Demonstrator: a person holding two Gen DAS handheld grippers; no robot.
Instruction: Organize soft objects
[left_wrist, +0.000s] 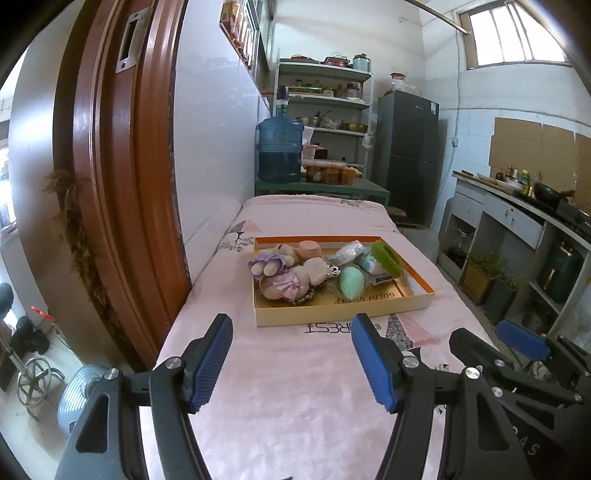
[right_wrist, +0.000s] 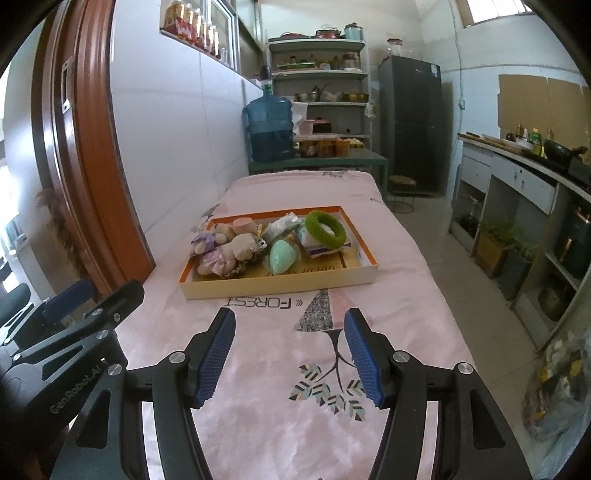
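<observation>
Both the left tool (left_wrist: 291, 360) and right tool (right_wrist: 290, 356) hover released above the pink tabletop (right_wrist: 258, 424). Ahead, the shallow box (right_wrist: 280, 282) holds plush bears (right_wrist: 225, 251), a green egg (right_wrist: 282, 255) and a green ring (right_wrist: 325, 229).

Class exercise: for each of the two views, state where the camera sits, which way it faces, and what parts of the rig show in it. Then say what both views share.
Left wrist: on the left gripper, facing along the pink bed toward the tray; own open fingers, right gripper at right.
Right wrist: on the right gripper, same heading; left gripper at left.
Shared: tray, plush bears, green ring, water jug.
</observation>
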